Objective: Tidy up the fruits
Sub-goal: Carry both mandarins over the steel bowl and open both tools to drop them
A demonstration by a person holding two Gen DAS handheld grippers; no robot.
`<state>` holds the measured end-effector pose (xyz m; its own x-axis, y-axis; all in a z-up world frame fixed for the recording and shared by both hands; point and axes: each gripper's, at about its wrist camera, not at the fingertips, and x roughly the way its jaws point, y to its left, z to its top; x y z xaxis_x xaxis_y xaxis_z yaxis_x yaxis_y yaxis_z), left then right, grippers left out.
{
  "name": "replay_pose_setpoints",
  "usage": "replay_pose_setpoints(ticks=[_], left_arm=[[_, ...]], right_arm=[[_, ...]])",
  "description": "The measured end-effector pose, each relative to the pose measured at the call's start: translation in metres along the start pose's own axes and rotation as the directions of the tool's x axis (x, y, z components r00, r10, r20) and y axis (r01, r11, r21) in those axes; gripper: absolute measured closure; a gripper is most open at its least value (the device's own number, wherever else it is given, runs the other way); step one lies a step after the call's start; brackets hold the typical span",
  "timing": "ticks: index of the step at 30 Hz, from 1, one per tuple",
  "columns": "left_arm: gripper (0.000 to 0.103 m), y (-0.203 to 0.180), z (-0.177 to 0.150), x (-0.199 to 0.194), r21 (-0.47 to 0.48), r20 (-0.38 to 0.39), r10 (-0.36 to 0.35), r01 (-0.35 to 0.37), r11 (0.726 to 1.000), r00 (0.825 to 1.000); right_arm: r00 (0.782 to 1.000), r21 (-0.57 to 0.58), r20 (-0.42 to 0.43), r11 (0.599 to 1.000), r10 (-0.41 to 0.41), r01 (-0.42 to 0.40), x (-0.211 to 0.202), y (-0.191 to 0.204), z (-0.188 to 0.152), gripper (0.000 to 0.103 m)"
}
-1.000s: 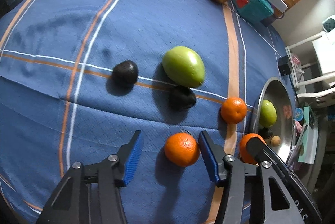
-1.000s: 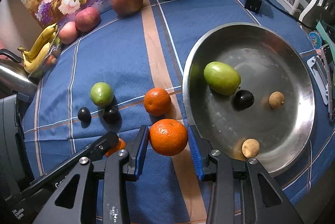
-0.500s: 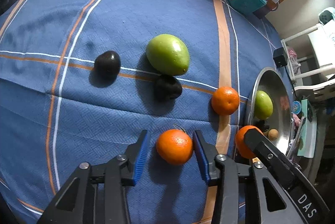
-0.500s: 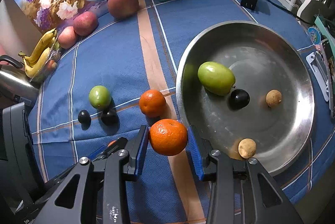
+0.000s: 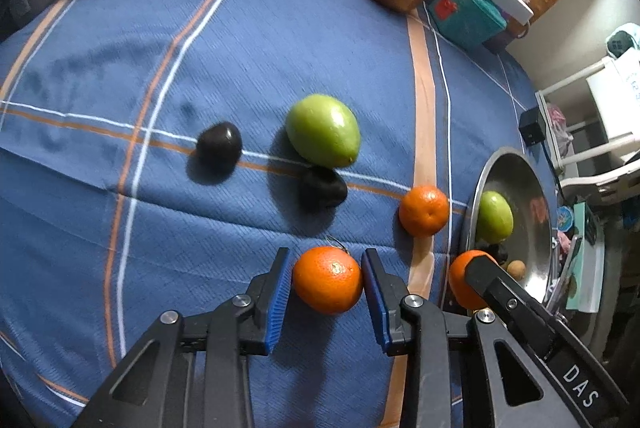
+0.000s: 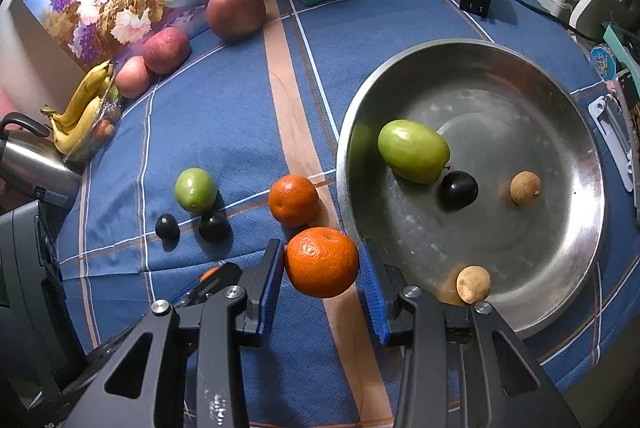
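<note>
Left gripper (image 5: 326, 286): blue pads bracket an orange (image 5: 327, 279) resting on the blue plaid tablecloth (image 5: 120, 68); the right pad touches the peel, the left shows a sliver of gap, so whether it grips yet I cannot tell.
Right gripper (image 6: 321, 270): closed on a second orange (image 6: 321, 262), both pads against its sides, held above the cloth just beside the rim of the steel pan (image 6: 576, 132), probably so it can go in next.
Steel pan contents: a green mango (image 6: 413, 151), a dark plum (image 6: 458, 189) touching it, and two small brown longans (image 6: 525, 187) well apart; likely the collecting place for the fruit.
Loose fruit: a third orange (image 6: 293, 201) lies near the pan rim; a green mango (image 5: 323, 136) touches one dark plum (image 5: 323, 187), another plum (image 5: 219, 147) sits apart to its left.
Far edge: red apples (image 6: 166, 50) and bananas (image 6: 82, 108) line the back, seemingly outside the sorting.
Progress: early to middle, most pieces not yet gathered.
</note>
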<state>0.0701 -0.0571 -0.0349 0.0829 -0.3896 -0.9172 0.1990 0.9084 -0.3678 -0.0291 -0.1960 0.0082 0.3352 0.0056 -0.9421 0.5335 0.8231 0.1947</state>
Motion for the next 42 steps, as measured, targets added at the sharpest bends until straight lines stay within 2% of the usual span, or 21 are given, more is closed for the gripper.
replay_pose_setpoints(ticks=[8,16,20,28,34,42], left_arm=[[0.065,-0.009,0.006,-0.019,0.024,0.067,-0.001,-0.001,1.000,0.998],[0.065,-0.048,0.000,-0.018,0.118,0.106,-0.033,0.020,0.993,0.994],[0.065,-0.074,-0.007,-0.011,0.184,0.101,-0.051,0.032,0.982,0.994],[0.065,-0.118,-0.015,0.009,0.282,0.082,-0.085,0.058,0.958,0.993],[0.065,-0.131,-0.015,0.019,0.322,0.094,-0.091,0.056,0.945,0.991],[0.065,-0.139,-0.014,0.031,0.340,0.091,-0.086,0.050,0.939,0.992]], right_arm=[[1.000,0.022,0.023,1.000,0.014,-0.014,-0.008,-0.009,0.004,0.063],[0.995,0.117,0.079,0.992,-0.057,0.048,-0.018,-0.047,0.018,0.063],[0.987,0.170,0.106,0.980,-0.119,0.100,-0.021,-0.072,0.023,0.063],[0.976,0.229,0.173,0.969,-0.129,0.088,-0.025,-0.108,0.029,0.063],[0.964,0.236,0.228,0.969,-0.135,0.080,-0.025,-0.120,0.035,0.063],[0.968,0.214,0.219,0.974,-0.127,0.080,-0.014,-0.122,0.040,0.063]])
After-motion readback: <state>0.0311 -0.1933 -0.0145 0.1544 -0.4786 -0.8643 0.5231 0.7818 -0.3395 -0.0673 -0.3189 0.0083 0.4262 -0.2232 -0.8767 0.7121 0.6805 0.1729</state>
